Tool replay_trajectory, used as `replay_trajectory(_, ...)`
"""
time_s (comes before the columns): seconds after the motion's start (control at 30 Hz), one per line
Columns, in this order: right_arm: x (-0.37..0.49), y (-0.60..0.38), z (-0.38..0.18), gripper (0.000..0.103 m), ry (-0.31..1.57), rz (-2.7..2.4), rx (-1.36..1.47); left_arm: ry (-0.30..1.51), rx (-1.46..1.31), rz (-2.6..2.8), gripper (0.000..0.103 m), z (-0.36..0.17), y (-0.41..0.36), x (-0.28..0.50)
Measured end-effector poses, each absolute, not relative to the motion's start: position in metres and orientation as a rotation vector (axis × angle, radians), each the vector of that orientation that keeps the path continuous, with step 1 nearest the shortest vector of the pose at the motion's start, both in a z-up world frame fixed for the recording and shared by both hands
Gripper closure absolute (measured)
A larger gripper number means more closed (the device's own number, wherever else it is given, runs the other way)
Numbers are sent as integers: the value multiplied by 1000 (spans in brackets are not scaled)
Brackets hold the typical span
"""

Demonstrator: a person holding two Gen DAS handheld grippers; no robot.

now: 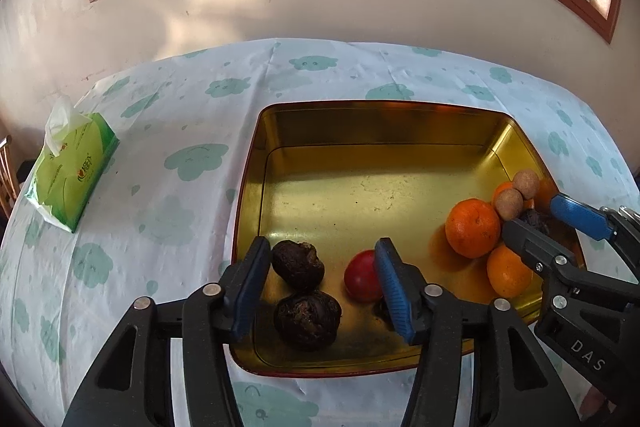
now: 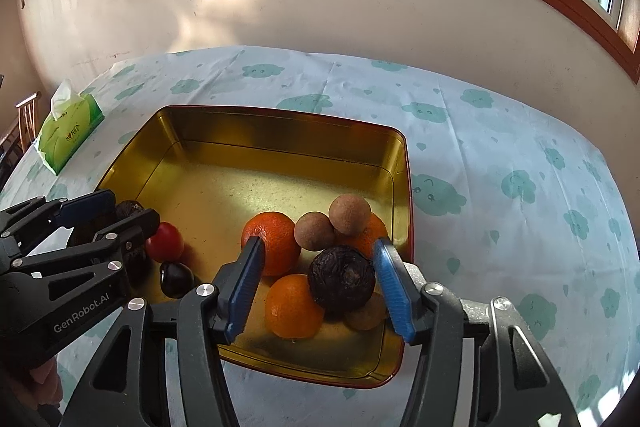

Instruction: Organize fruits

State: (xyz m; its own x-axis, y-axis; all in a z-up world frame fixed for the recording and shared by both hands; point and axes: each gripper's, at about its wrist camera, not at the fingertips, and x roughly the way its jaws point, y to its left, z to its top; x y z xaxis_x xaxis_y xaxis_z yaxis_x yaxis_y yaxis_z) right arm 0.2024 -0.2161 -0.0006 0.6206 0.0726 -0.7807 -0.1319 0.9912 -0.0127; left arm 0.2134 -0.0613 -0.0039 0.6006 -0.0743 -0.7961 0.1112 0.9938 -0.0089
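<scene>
Fruits are all inside the gold tin tray (image 1: 256,163), so the gathering looks mostly done and what remains, as I read it, is sorting by kind.

Left gripper (image 1: 320,283) sits low centre in the left wrist view, jaws spread wide and gripping nothing, with 2 dark wrinkled fruits (image 1: 298,265) between its blue pads and a red fruit (image 1: 362,281) tucked just behind the right-hand pad. A small dark fruit (image 2: 176,279) lies beside the red one, seen lower left in the right wrist view.

Over to the right gripper (image 2: 316,287), bottom centre of its own view: jaws open too, bracketing a third dark wrinkled fruit (image 2: 341,281) that rests on the pile, not clamped. That one looks like the stray; its 2 mates are across the tray, so moving it over seems the obvious remaining job.

Around it sit 3 oranges (image 2: 274,241), packed close, with 2 tan round fruits (image 2: 349,213) perched against them and another brownish fruit (image 2: 364,313) half hidden underneath. Tight cluster, so anything lifted here could set the round ones rolling.

Outward now: the tray's right wall crowds the right pad. Far half of the tray is bare. On the cloud-print tablecloth (image 2: 500,163), a green tissue pack (image 1: 70,171) sits at the left edge of frame, well apart and no obstacle.
</scene>
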Motion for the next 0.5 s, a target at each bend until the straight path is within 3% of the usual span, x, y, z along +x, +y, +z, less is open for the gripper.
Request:
replay_trajectory(0.2,190,-216,9,38,887,113,-64,914,42,-117,45,4,-62,201)
replay_trajectory(0.3,179,-218,16,23,886,111,-43,909,39,-112,45,10,-61,189)
replay_trajectory(0.5,154,-225,26,12,904,93,5,900,34,-90,43,22,-57,159)
